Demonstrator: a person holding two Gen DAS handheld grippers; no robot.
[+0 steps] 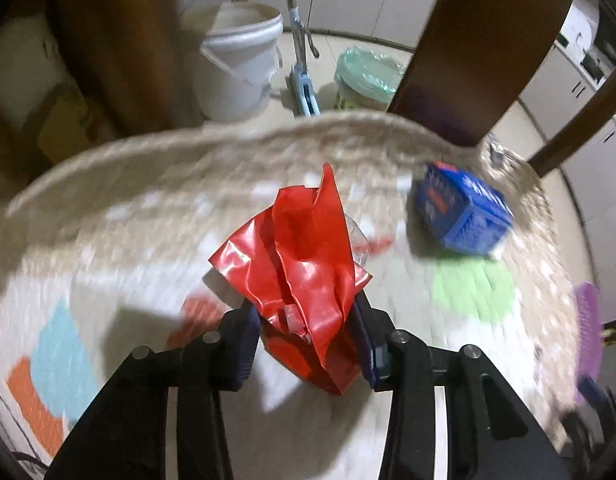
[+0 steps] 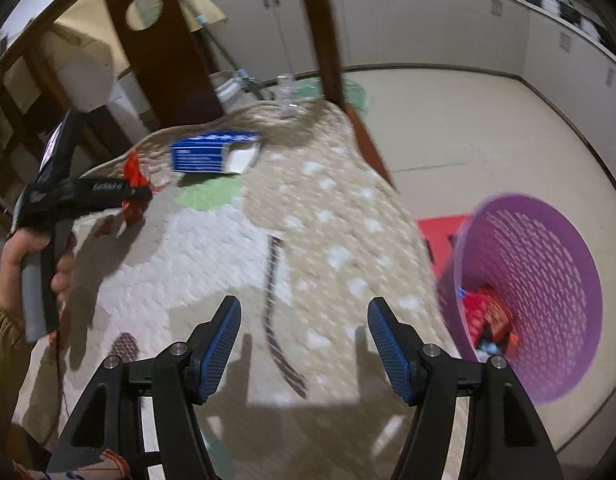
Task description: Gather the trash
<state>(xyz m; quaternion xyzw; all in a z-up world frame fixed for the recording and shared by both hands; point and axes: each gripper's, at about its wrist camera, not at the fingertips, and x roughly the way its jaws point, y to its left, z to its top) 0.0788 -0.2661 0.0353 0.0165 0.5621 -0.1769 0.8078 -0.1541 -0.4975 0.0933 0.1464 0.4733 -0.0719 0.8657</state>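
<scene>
Grip first: left gripper (image 1: pixel 308 340) pinches a crumpled red wrapper (image 1: pixel 300 272) between its blue pads, something clear and plastic tucked behind the foil. The right wrist view shows the same load at the tip of that tool (image 2: pixel 134 196), carried above the table's patterned cloth (image 2: pixel 212 248). Right gripper (image 2: pixel 304 344) is spread wide, holding nothing, hovering over the near part of the cloth.

Step in hand, by judgement: carry-to-bin. The wrapper appears lifted off the cloth and not yet dropped. The purple basket (image 2: pixel 548 280) sits on the floor beyond the cloth's right edge, already holding some red packaging at its bottom. The next move likely calls for swinging the left gripper across the cloth to over the basket mouth, then releasing; the light foil could cling to a pad.

Still on the cloth: a blue carton (image 2: pixel 212 156) toward the far side, and a small clear item (image 2: pixel 286 100) near the far edge, too blurred to name.

Past the cloth's far edge: dark wooden chair backs (image 1: pixel 480 40), a white bucket (image 1: pixel 240 64), a green-lined bin (image 1: pixel 368 76), pale tiled floor (image 2: pixel 468 128) and white cabinets (image 2: pixel 388 20).
</scene>
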